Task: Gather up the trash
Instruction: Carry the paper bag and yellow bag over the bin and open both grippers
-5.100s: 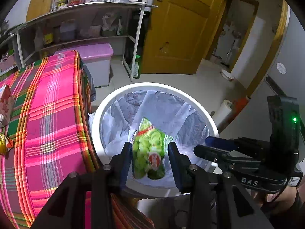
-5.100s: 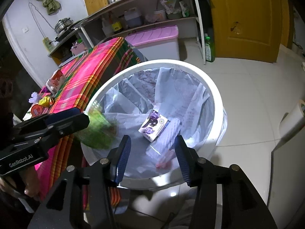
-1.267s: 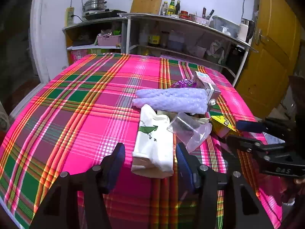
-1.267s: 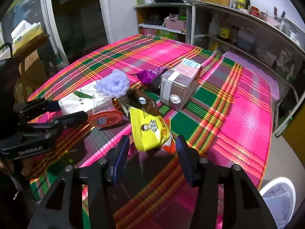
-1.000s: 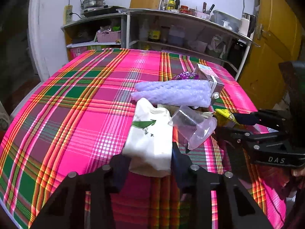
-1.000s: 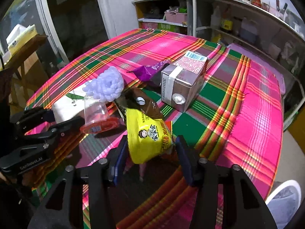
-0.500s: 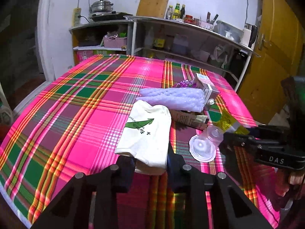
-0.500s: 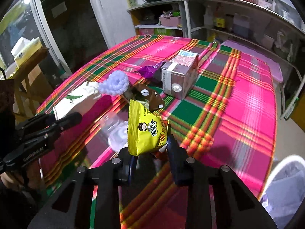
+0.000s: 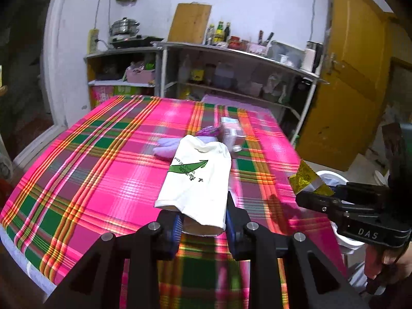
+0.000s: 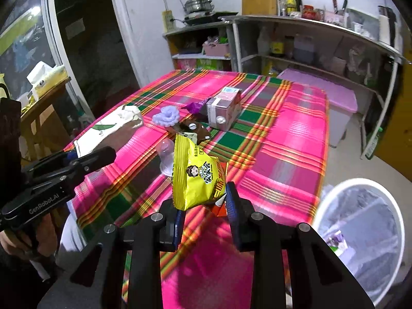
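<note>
At the bottom centre of the left wrist view, the left gripper (image 9: 203,225) pinched a white paper bag (image 9: 197,177) by its lower end, lifted above the plaid tablecloth (image 9: 103,170). At the bottom centre of the right wrist view, the right gripper (image 10: 204,212) clamped a yellow snack packet (image 10: 197,177). A white bin (image 10: 360,234) sat at lower right. A carton (image 10: 224,108) and what looked like a clear cup (image 10: 166,158) lay mid-frame on the cloth.

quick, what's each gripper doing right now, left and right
Left hand-held gripper: closed on the white bag.
Right hand-held gripper: closed on the yellow snack packet.
</note>
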Demonstrator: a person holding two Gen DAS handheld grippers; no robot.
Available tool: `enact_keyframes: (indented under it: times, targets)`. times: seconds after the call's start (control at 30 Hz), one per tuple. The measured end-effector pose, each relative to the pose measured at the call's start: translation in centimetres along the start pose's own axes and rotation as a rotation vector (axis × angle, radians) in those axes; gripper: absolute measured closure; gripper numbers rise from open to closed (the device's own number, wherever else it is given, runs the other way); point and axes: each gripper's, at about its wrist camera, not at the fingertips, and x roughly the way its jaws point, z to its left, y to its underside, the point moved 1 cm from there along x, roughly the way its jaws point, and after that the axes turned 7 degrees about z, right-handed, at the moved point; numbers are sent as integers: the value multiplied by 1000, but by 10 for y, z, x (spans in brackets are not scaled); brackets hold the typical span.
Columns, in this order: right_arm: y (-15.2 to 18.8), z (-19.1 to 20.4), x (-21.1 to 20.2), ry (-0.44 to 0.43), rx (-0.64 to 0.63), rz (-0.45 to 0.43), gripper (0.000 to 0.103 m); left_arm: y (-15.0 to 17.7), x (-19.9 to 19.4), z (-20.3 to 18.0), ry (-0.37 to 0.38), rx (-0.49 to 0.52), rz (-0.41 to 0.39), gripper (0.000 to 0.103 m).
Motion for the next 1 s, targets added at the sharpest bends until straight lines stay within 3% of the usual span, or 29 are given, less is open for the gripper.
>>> enact_keyframes:
  times: [0.47, 1.0]
  targets:
    - [34, -26, -58, 63, 80, -73, 72, 7, -26, -72, 100, 114, -22, 74]
    - [67, -73, -85, 128, 198, -92, 72, 13, -15, -132, 194, 216, 15, 74]
